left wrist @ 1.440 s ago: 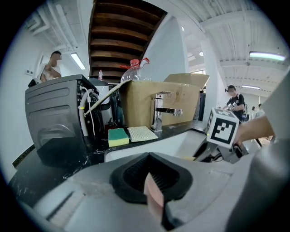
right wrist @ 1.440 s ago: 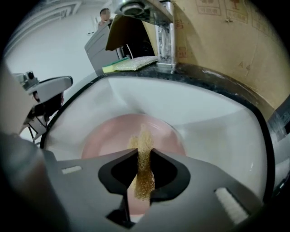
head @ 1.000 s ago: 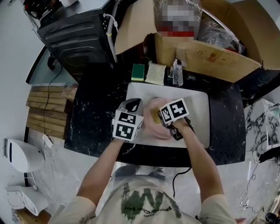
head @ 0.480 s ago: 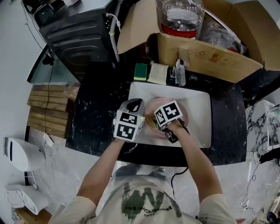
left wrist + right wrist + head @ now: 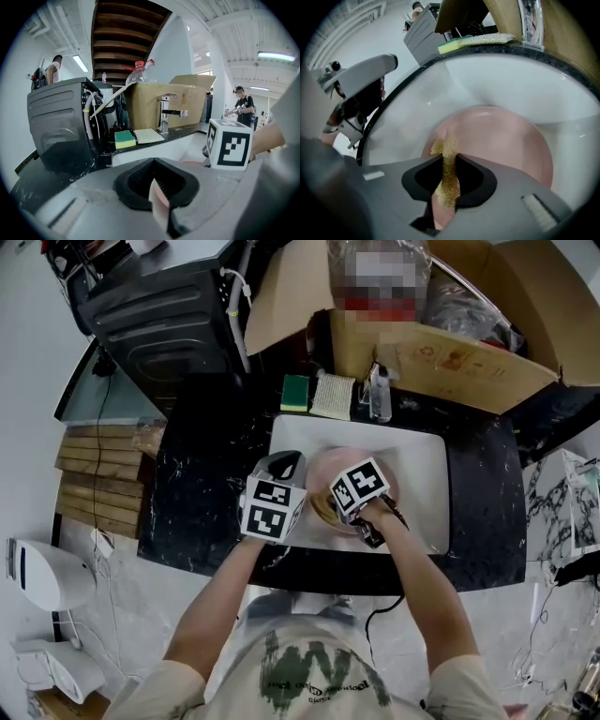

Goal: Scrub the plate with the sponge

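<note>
Scrubbing looks in hand: the left gripper (image 5: 157, 199) pinches the pink plate (image 5: 506, 140) at its nine o'clock rim in the sink (image 5: 511, 84), and the right gripper (image 5: 445, 180), clamping the golden sponge (image 5: 446, 150) near eight o'clock, next needs a pressed sweep toward three.

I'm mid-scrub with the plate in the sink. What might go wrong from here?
1. The left gripper grips the plate only by its thin rim; hard scrubbing may twist it loose and drop it into the sink.
2. The sponge is squeezed flat in the right gripper, with only a small tip past the jaws, so it may slip out or let the jaws scrape the plate.
</note>
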